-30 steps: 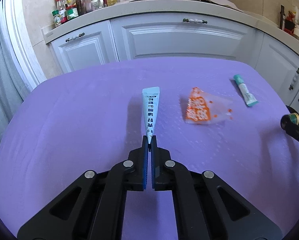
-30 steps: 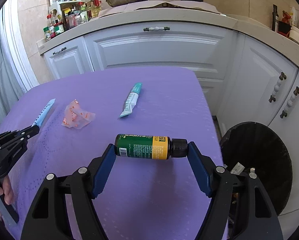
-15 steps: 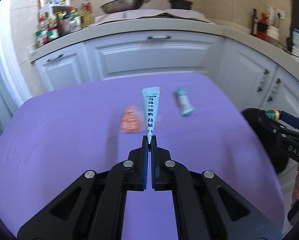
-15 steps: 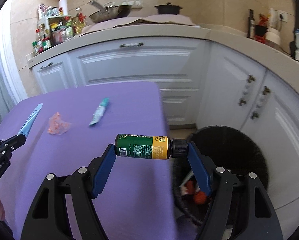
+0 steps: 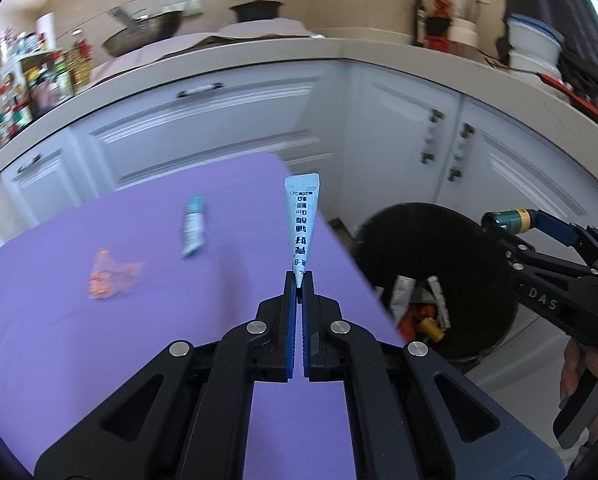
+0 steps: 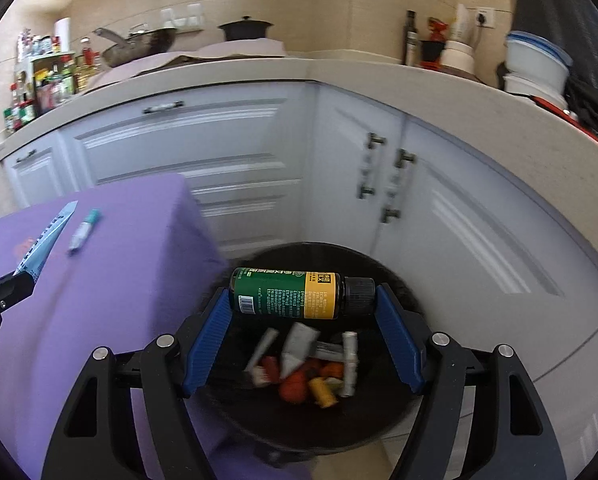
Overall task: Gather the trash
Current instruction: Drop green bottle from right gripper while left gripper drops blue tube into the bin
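My left gripper [image 5: 297, 280] is shut on a long light-blue sachet [image 5: 301, 224] with dark print, held over the right edge of the purple table [image 5: 99, 340]. My right gripper [image 6: 303, 300] is shut on a green and yellow bottle [image 6: 295, 293] with a black cap, held lengthwise above the black trash bin [image 6: 383, 424]. The bin [image 5: 479, 280] holds several wrappers and tubes. A teal tube [image 5: 193, 226] and a crumpled orange wrapper [image 5: 111, 274] lie on the table. The tube [image 6: 83, 229] and the sachet [image 6: 45, 240] also show in the right wrist view.
White kitchen cabinets [image 6: 227, 152] stand close behind the table and the bin. The counter [image 5: 339, 52] above carries a pan, a black pot, spice jars and bottles. The bin stands on the floor off the table's right edge.
Both grippers have swung to the right with their loads. The bottle has gone from over the table to over the bin. The sachet now hangs at the table's right edge.
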The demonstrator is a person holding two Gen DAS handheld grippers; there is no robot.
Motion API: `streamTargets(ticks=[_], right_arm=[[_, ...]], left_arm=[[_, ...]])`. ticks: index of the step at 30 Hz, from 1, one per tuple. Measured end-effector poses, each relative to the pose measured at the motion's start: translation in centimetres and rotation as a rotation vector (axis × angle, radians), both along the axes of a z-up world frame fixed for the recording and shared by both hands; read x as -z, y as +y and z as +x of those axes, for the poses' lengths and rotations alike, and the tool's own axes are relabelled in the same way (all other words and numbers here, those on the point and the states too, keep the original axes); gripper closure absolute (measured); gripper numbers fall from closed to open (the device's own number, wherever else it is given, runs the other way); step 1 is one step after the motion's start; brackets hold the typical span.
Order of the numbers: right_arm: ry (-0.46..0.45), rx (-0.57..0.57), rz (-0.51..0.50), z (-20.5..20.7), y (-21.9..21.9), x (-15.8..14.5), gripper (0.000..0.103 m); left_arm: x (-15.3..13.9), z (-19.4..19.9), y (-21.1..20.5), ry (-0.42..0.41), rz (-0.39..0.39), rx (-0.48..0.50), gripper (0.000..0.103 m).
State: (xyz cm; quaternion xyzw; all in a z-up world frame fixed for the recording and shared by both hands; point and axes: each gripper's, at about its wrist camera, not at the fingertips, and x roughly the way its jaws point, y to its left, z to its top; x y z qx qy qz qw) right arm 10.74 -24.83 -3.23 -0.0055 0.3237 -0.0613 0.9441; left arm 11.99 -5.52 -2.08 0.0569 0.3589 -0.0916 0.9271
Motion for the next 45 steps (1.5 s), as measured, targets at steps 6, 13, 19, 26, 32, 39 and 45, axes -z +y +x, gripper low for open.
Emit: streamTargets(ticks=[6, 13, 19, 26, 32, 39, 45], right_arm=[[0.019, 0.041, -0.008, 0.2, -2.8, 1.2, 0.032], [0.039, 0.066, 0.003, 0.8, -5.2, 2.7, 0.032], [0.058, 0.064, 0.028, 1.8, -6.6, 3.7, 0.027], [0.037, 0.093, 0.052, 1.7, -7.6, 3.5, 0.026], [0.021, 0.095, 0.063, 1.3, -7.3, 2.8, 0.026], [0.002, 0.039, 0.075, 1.3, -4.5, 1.7, 0.026], [-0.004, -0.043, 0.083, 2.0, -0.7, 1.0, 0.026]], left_arm=[[1.1, 1.1, -4.5, 0.011, 0.019, 0.046, 0.1], [2.3, 2.6, -8.4, 0.028, 0.033, 0.079, 0.1], [3.5, 3.9, -10.9, 0.041, 0.05, 0.098, 0.085], [2.9, 3.8, -10.4, 0.027, 0.05, 0.081, 0.066], [1.5, 3.0, -7.6, 0.0, 0.044, 0.029, 0.06], [0.8, 2.3, -2.4, 0.004, 0.036, -0.081, 0.059], [0.6, 1.6, 2.4, 0.011, 0.043, -0.18, 0.059]])
